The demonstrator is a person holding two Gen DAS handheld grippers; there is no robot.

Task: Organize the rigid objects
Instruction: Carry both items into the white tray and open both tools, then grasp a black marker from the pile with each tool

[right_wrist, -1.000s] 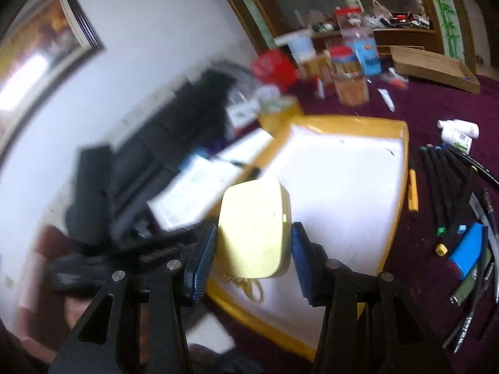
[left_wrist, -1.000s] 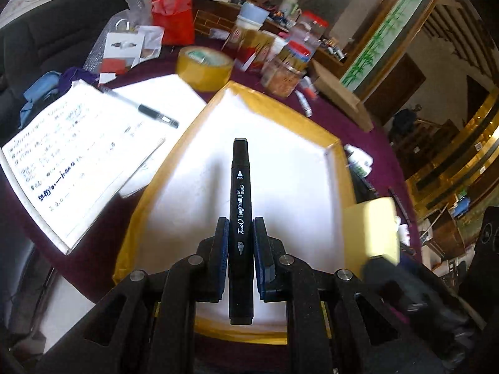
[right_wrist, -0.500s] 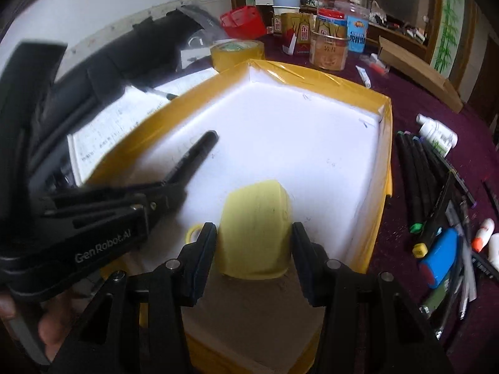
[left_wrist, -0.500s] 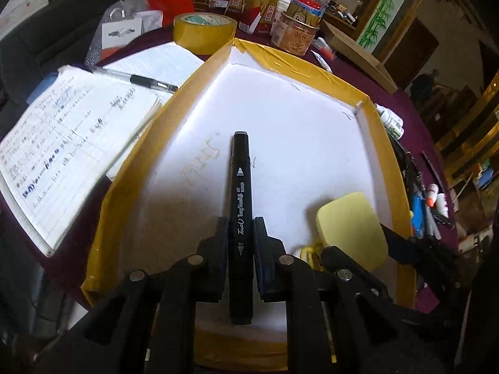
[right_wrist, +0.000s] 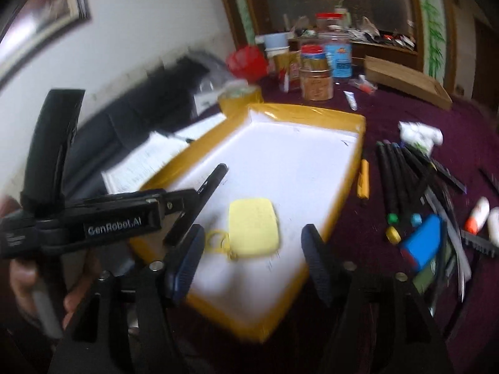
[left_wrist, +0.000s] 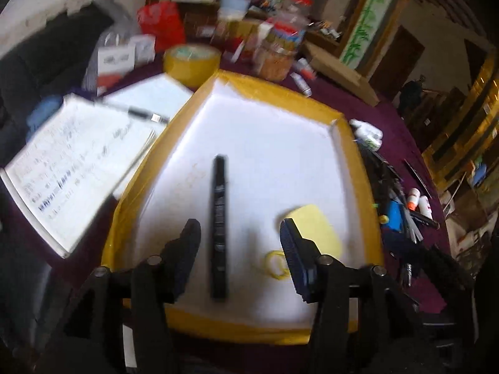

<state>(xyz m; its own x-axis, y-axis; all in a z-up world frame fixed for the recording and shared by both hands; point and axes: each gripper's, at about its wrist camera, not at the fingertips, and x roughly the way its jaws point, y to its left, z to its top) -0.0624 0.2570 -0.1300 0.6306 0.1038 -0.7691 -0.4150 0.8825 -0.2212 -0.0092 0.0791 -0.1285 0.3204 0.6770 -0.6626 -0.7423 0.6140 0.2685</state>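
A white tray with a yellow taped rim [left_wrist: 237, 78] [right_wrist: 355, 155] lies on the purple table. A black marker [left_wrist: 219, 224] [right_wrist: 209, 187] lies free on the tray floor between the jaws of my left gripper [left_wrist: 240, 249], which is open. A pale yellow case [left_wrist: 315, 230] [right_wrist: 253, 231] with a yellow loop [left_wrist: 274, 260] lies on the tray floor. My right gripper [right_wrist: 252, 255] is open above and just behind the case. The left gripper also shows in the right wrist view [right_wrist: 118, 218], at the left.
An open notebook [left_wrist: 71, 165] with a pen [left_wrist: 140, 113] lies left of the tray. A tape roll [left_wrist: 191, 62], jars [right_wrist: 316, 74] and a red bag [left_wrist: 162, 25] stand behind it. Several markers [right_wrist: 396, 180], a blue object [right_wrist: 421, 243] and small bottles [right_wrist: 477, 215] lie to the right.
Both grippers have opened. The marker and the yellow case have been let go and now lie on the tray floor. Both grippers have drawn back a little.
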